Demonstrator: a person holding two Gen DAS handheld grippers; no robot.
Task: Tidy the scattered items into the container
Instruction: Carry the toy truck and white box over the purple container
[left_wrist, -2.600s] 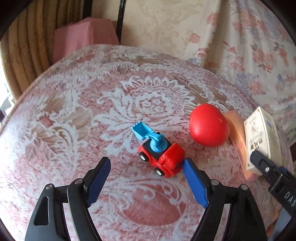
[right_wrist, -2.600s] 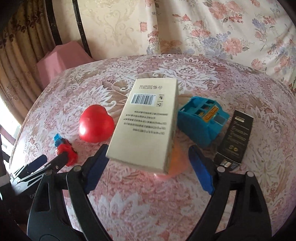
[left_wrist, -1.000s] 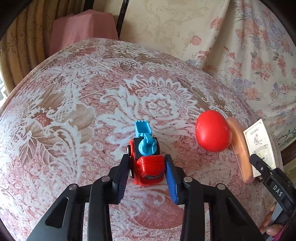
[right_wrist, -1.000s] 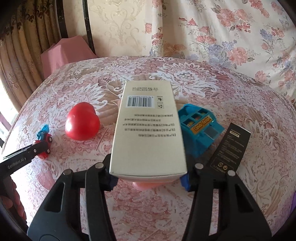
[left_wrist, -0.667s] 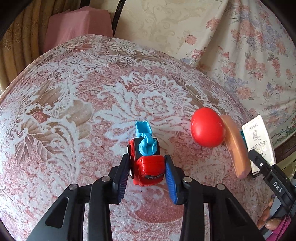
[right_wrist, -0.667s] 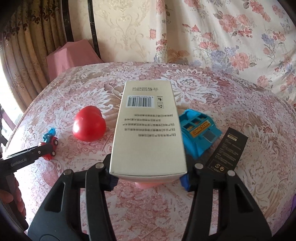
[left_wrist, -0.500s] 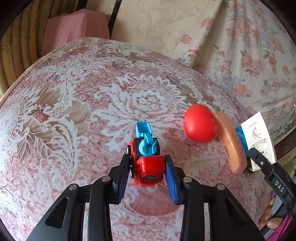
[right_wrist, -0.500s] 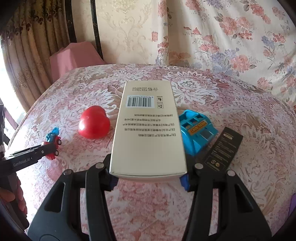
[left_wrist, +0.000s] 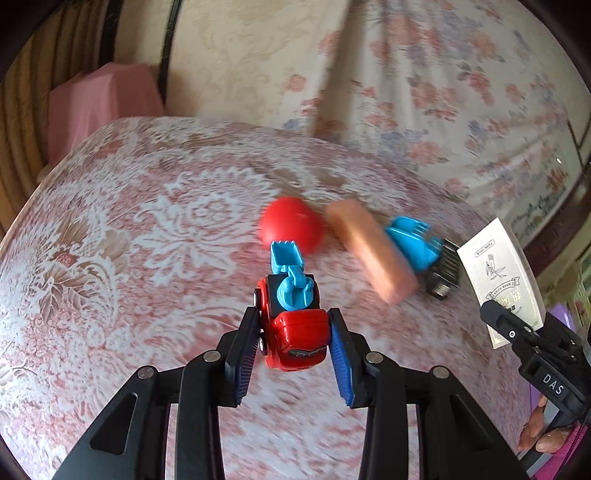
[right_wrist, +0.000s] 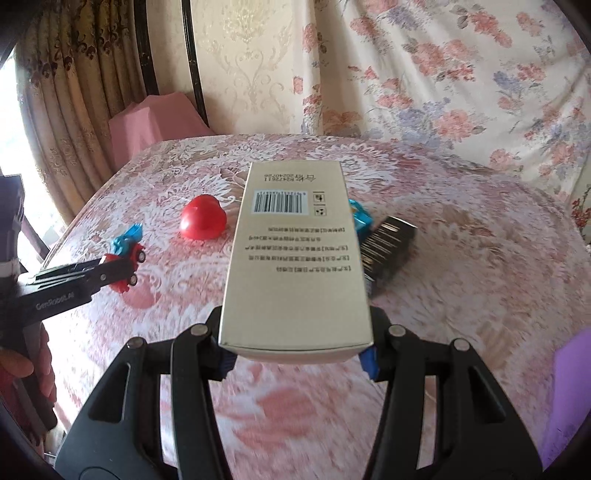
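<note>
Round counter (right_wrist: 461, 258) under a pink lace-pattern cloth, floral curtains behind. The left gripper (left_wrist: 293, 345) has its jaws pinching a red toy excavator (left_wrist: 291, 314) with a blue scoop, lifted a bit off the cloth. The right gripper (right_wrist: 297, 349) has its jaws clamped on a beige carton (right_wrist: 295, 258), barcode side up, held above the counter. Down on the cloth sit a red heart-shaped toy (right_wrist: 202, 218), an orange container (left_wrist: 369, 251) on its edge, a blue toy (left_wrist: 412, 242) and a black box (right_wrist: 388, 245) just beside it
</note>
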